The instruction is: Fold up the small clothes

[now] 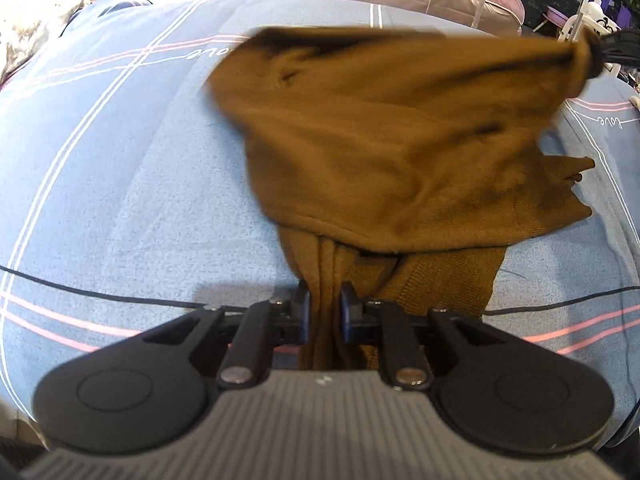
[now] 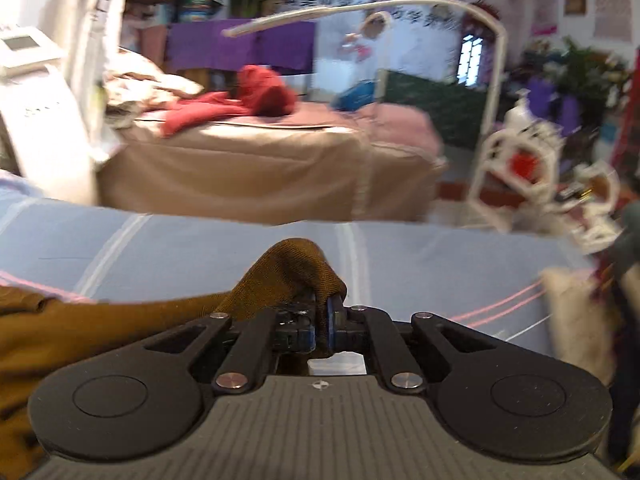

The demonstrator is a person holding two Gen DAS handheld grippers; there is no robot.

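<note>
The brown knit garment (image 1: pixel 384 140) is held above the blue striped bed sheet (image 1: pixel 120 184), partly lifted and partly resting on it. The left gripper (image 1: pixel 325 312) is clamped on a bunched ribbed edge at the garment's near side; its jaws are pinching that fabric. The right gripper (image 2: pixel 320 320) is clamped on a far corner, its jaws pressed together on a fold of cloth, and it is seen in the left wrist view at the garment's upper right. This two-point hold is judged to serve spreading the garment before a fold. Bare sheet lies left of the garment. A black cable (image 1: pixel 100 294) crosses the sheet near the garment's near edge and could be snagged.
</note>
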